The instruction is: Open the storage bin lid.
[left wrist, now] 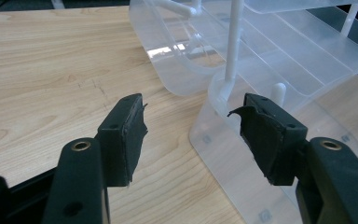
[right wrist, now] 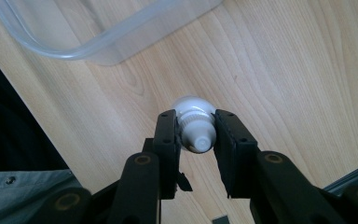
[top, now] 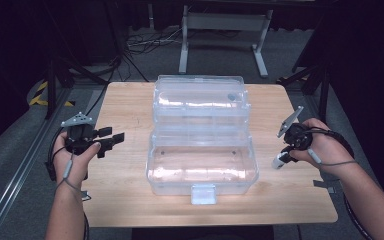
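A clear plastic box [top: 154,172] stands open in the middle of the wooden table [top: 130,107], with its lid [top: 200,100] tilted back and stepped trays [left wrist: 307,51] raised on white arms. My left gripper [top: 114,139] hovers left of the box, open and empty; in the left gripper view its pads [left wrist: 126,135] frame the box's near corner [left wrist: 223,140]. My right gripper [top: 281,160] is right of the box, shut on a small white bottle [top: 278,162]. In the right gripper view, the bottle [right wrist: 193,106] is pinched at its ribbed cap above the tabletop.
A latch tab [top: 203,194] juts from the box's front wall. A corner of the box [right wrist: 98,49] lies just beyond the bottle. Bare wood lies on both sides of the box. A white metal frame [top: 225,30] and floor cables [top: 145,42] stand behind the table.
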The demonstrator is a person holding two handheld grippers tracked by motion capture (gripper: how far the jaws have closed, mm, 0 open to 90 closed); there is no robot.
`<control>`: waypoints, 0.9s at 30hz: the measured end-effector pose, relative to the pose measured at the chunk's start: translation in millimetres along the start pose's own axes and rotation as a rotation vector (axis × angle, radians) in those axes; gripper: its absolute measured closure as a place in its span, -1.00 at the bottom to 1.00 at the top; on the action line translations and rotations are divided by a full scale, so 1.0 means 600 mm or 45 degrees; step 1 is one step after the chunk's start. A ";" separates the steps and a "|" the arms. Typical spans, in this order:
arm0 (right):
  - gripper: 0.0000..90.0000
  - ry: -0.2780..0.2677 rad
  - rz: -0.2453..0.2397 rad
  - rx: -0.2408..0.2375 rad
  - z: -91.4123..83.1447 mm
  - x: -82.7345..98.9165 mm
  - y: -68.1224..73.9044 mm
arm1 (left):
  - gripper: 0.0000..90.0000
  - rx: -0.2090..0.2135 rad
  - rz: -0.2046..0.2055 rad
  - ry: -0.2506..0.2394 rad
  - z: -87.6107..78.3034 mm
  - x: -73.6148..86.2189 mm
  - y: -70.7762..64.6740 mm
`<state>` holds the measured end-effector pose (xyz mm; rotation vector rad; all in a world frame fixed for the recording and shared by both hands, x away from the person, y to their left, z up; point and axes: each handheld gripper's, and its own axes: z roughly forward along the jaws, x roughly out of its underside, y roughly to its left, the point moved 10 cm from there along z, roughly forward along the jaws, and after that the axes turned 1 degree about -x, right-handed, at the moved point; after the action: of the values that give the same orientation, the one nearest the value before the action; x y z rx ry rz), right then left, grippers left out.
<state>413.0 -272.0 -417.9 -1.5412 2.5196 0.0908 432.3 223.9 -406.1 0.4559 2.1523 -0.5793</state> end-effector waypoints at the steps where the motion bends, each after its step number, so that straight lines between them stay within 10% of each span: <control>1: 0.59 0.000 -0.003 -0.004 -0.003 -0.004 0.003 | -0.09 0.001 -0.001 -0.001 0.000 0.000 0.000; 27: 0.59 -0.033 -0.144 -0.033 -0.056 -0.066 0.043 | -0.10 0.004 -0.002 0.007 0.002 0.002 0.000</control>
<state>403.1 -230.6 -378.5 -1.6777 2.4152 0.1271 432.7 223.5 -407.6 0.4581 2.1572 -0.5827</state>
